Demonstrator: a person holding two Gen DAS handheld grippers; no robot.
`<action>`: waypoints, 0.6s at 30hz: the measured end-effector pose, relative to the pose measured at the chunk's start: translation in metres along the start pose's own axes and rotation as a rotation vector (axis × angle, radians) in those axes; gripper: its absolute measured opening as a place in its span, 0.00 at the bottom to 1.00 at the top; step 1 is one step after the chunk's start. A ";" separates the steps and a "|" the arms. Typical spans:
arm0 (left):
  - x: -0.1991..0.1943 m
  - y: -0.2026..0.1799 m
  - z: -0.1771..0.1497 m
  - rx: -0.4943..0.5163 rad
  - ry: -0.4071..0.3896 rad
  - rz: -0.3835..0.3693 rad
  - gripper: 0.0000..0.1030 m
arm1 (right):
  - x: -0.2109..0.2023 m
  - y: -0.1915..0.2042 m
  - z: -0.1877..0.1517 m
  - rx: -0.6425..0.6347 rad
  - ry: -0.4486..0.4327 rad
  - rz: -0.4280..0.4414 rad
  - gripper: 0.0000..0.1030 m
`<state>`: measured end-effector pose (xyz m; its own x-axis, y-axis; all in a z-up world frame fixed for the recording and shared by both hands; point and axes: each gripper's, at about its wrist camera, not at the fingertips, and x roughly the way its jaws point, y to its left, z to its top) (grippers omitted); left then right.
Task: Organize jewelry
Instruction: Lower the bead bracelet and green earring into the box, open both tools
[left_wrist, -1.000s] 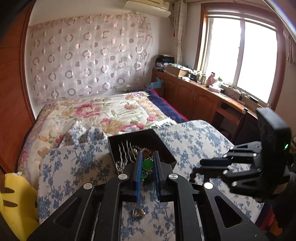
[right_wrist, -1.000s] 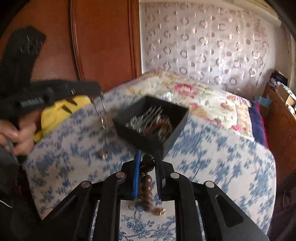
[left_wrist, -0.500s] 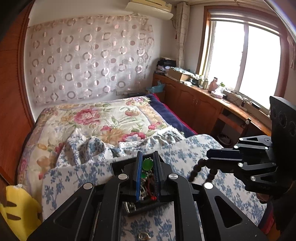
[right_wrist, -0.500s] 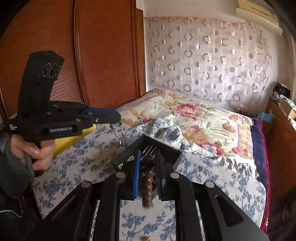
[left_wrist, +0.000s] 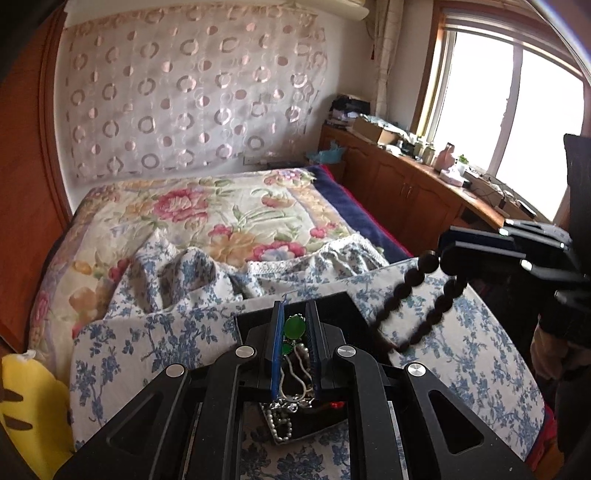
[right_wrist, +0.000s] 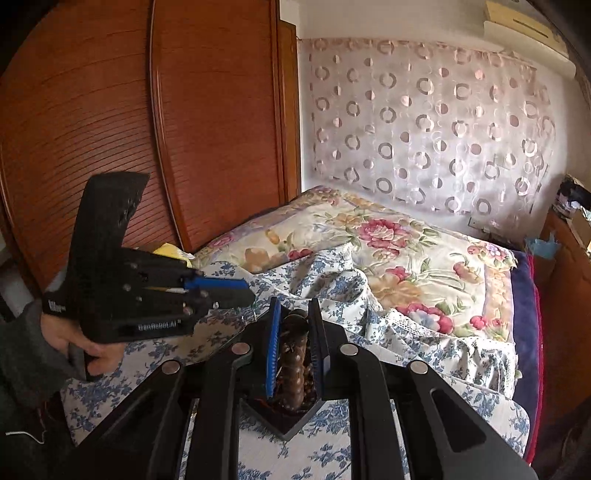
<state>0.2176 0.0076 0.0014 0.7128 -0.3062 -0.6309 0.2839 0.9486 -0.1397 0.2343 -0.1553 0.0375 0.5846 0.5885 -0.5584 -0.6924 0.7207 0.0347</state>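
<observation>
Left wrist: jaws clench green pendant (left_wrist: 293, 326), right's clench beads (right_wrist: 293, 354); tray (left_wrist: 332, 306) mostly hidden.

You are in a home bedroom. A bed (left_wrist: 229, 218) with a floral quilt fills the middle, a patterned curtain (left_wrist: 184, 92) hangs on the wall behind it, a wooden wardrobe (right_wrist: 147, 129) stands alongside, and cluttered low wooden cabinets (left_wrist: 406, 184) run beneath a bright window (left_wrist: 517, 122).

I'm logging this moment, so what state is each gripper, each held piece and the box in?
Left gripper: shut on green pendant necklace.
Right gripper: shut on brown bead string, hanging.
Black jewelry box: open, jewelry inside.
</observation>
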 end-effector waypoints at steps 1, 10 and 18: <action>0.003 0.001 -0.001 -0.003 0.006 -0.001 0.11 | 0.003 -0.002 0.001 0.002 0.003 0.002 0.16; 0.007 0.001 -0.009 -0.004 0.014 0.008 0.14 | 0.035 -0.013 0.005 0.023 0.049 -0.002 0.16; -0.003 0.004 -0.022 -0.008 0.023 0.038 0.28 | 0.056 -0.013 0.000 0.029 0.079 -0.003 0.16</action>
<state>0.2027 0.0143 -0.0140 0.7084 -0.2679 -0.6530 0.2515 0.9602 -0.1212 0.2760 -0.1319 0.0055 0.5506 0.5561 -0.6226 -0.6771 0.7337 0.0564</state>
